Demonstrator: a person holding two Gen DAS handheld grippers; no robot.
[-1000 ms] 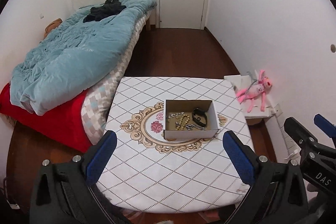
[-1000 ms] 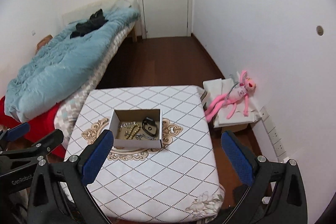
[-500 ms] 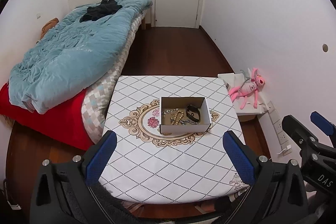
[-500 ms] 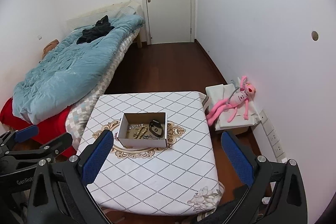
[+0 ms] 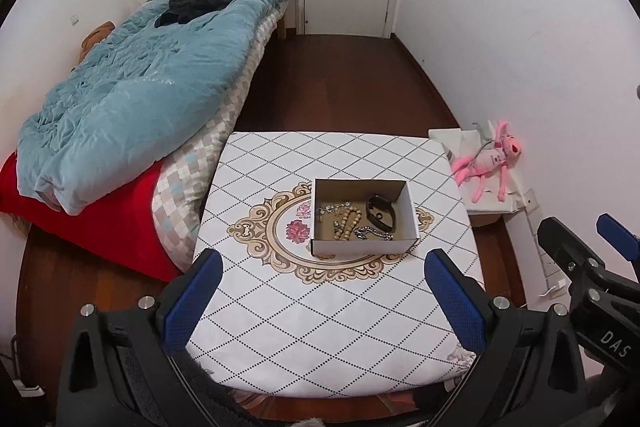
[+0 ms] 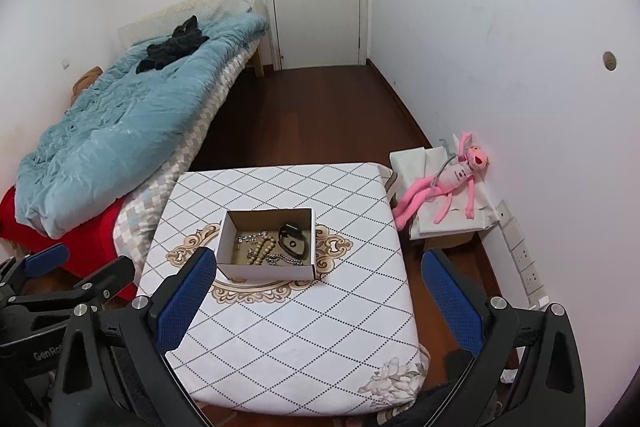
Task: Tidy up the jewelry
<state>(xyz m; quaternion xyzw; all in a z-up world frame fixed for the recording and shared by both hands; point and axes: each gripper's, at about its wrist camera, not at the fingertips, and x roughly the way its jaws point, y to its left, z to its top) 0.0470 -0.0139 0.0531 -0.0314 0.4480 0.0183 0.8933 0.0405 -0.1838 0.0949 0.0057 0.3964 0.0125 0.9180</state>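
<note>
Room: bedroom; worktop point(image 5: 320, 327) beside bed point(image 5: 132, 115).
Box point(image 6: 266, 269): beads, chains, probably tangled.
Left claw point(image 5: 320, 301), right claw point(image 6: 318, 301): spread, empty.
Risk: snagged chains lifting together.

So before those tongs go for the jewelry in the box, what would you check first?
1. Left tongs open, holding nothing: ok.
2. Right tongs open, holding nothing: ok.
3. Cardboard box uncovered on the table: ok.
4. Beaded string, black band and silver chain visible inside: ok.
5. Pieces untangled from each other: cannot tell.
6. Tongs near the box: not ok, both hang short of it.
</note>
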